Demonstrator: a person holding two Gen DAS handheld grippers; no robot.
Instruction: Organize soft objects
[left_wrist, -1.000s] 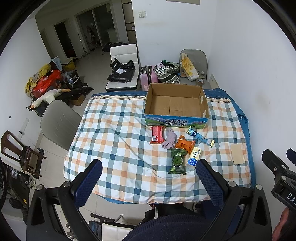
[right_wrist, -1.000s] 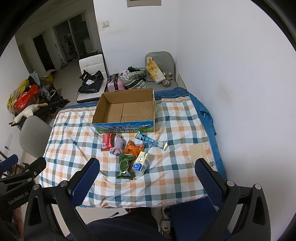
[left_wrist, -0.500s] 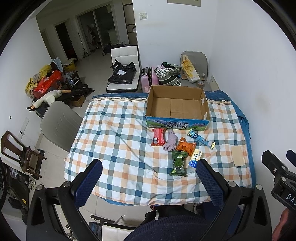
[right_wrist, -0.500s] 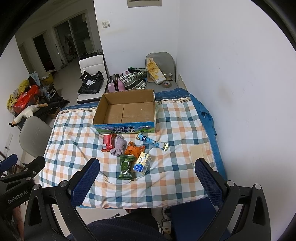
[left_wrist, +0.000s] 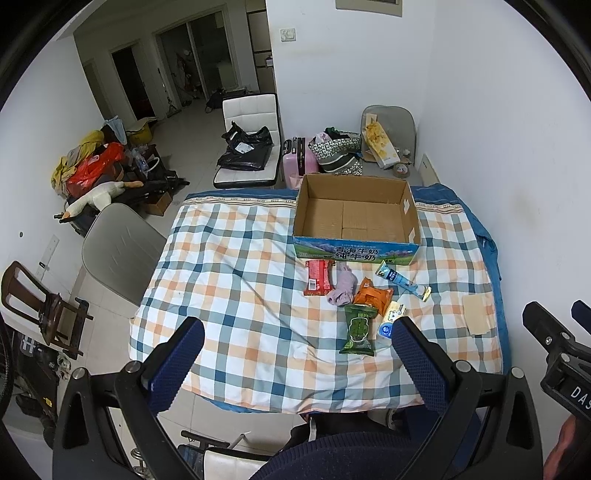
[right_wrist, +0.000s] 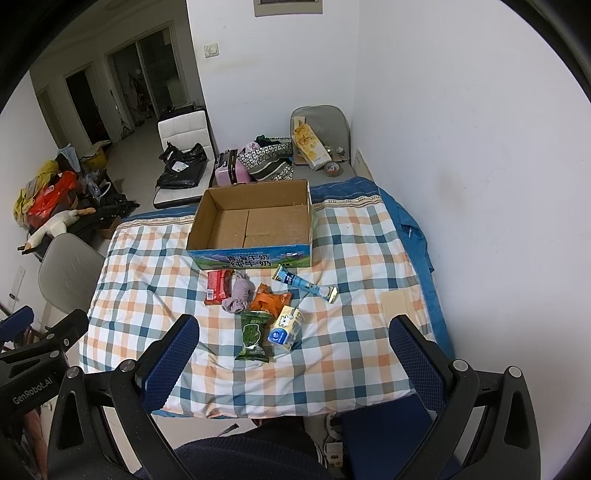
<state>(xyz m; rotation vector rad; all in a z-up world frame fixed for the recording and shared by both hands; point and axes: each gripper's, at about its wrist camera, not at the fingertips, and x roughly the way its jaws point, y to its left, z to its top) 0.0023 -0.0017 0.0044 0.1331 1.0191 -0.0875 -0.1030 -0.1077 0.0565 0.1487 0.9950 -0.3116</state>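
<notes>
Seen from above: a desk (left_wrist: 229, 295) under a blue, orange and white checked cloth, filling the middle of both views.

Left gripper (left_wrist: 295, 363) at the bottom of the left wrist view, blue-padded fingers (left_wrist: 177, 363) spread wide, nothing between them. Right gripper (right_wrist: 291, 360) at the bottom of the right wrist view, fingers (right_wrist: 168, 360) likewise wide apart and holding nothing. Both well short of the items, above the near desk edge.

Open cardboard box (left_wrist: 356, 216) in the upper centre of the left view, blue printed front panel facing the camera, bare cardboard floor inside. Same box (right_wrist: 255, 225) in the upper centre of the right view.

Just below the box, clustered on the cloth:
- red snack packet (left_wrist: 317, 277), leftmost, near the box front;
- purple sock (left_wrist: 343, 290), crumpled, touching the red packet's right side;
- orange snack bag (left_wrist: 373, 297), right of and touching the sock;
- green snack packet (left_wrist: 359, 329), lowest in the cluster, its top under the orange bag;
- small milk carton (right_wrist: 286, 326), white, yellow and blue, beside the green packet on its right, partly hidden by a finger in the left view;
- light blue tube-shaped packet (left_wrist: 402, 284), lying at a slant to the right of the rest.

Pale square pad (left_wrist: 476, 315) at the right edge of the desk, apart from the cluster.

Grey chair (left_wrist: 118, 251) at the left of the desk.
</notes>
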